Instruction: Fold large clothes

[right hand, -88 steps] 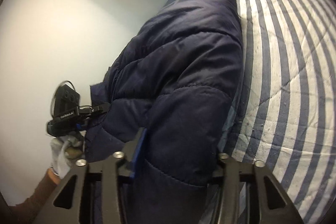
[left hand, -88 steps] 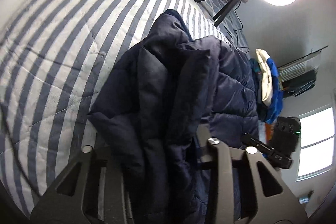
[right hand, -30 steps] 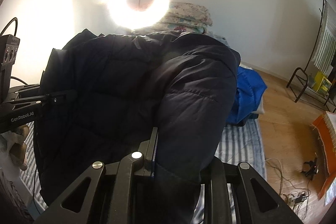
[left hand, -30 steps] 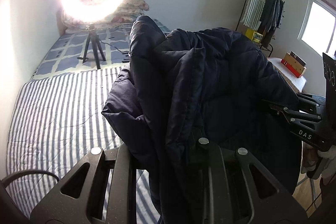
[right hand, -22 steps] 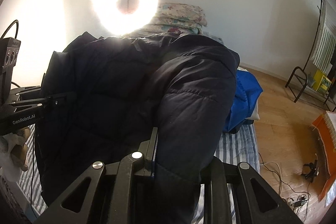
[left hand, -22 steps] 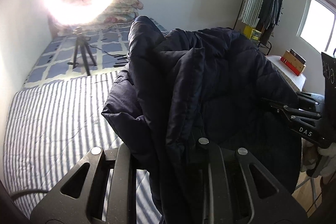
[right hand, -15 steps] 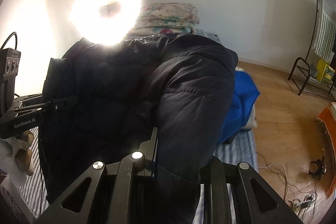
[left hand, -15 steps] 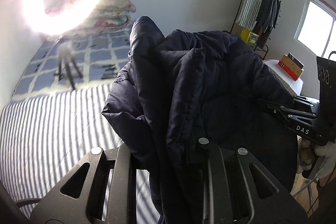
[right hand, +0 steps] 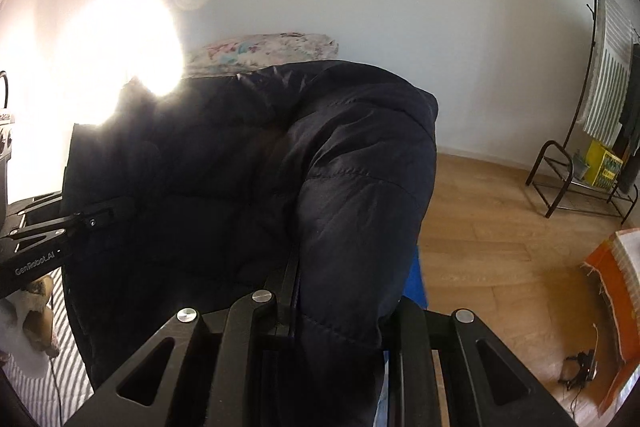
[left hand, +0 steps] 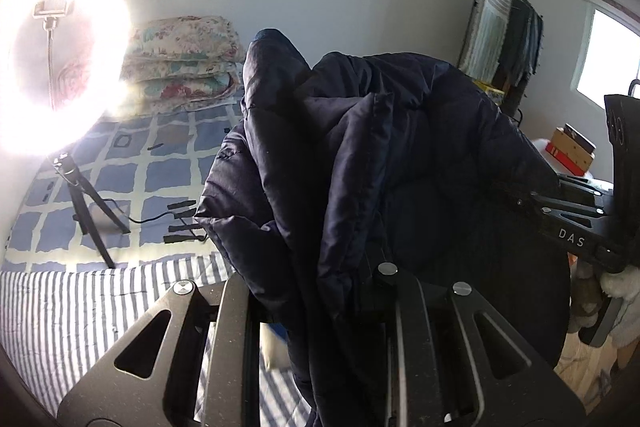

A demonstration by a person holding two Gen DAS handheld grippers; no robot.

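A dark navy puffer jacket [left hand: 360,163] hangs in the air between both grippers, above the striped bed [left hand: 80,307]. My left gripper [left hand: 320,291] is shut on a thick bunch of its fabric. My right gripper [right hand: 340,307] is shut on another bunch of the same jacket [right hand: 320,167]. In the left wrist view the right gripper [left hand: 576,227] shows at the jacket's right side. In the right wrist view the left gripper [right hand: 44,247] shows at the jacket's left side. The jacket hides both pairs of fingertips.
A lit ring light [left hand: 60,67] on a tripod [left hand: 88,203] stands on the checked blanket [left hand: 160,163]. Folded floral quilts [left hand: 184,63] lie at the wall. A clothes rack [right hand: 600,131] stands on the wooden floor [right hand: 500,247]. A blue garment [right hand: 416,283] lies below the jacket.
Both grippers have lifted the jacket off the bed and swung to the right, so the ring light has slid left in both views. The grips are unchanged.
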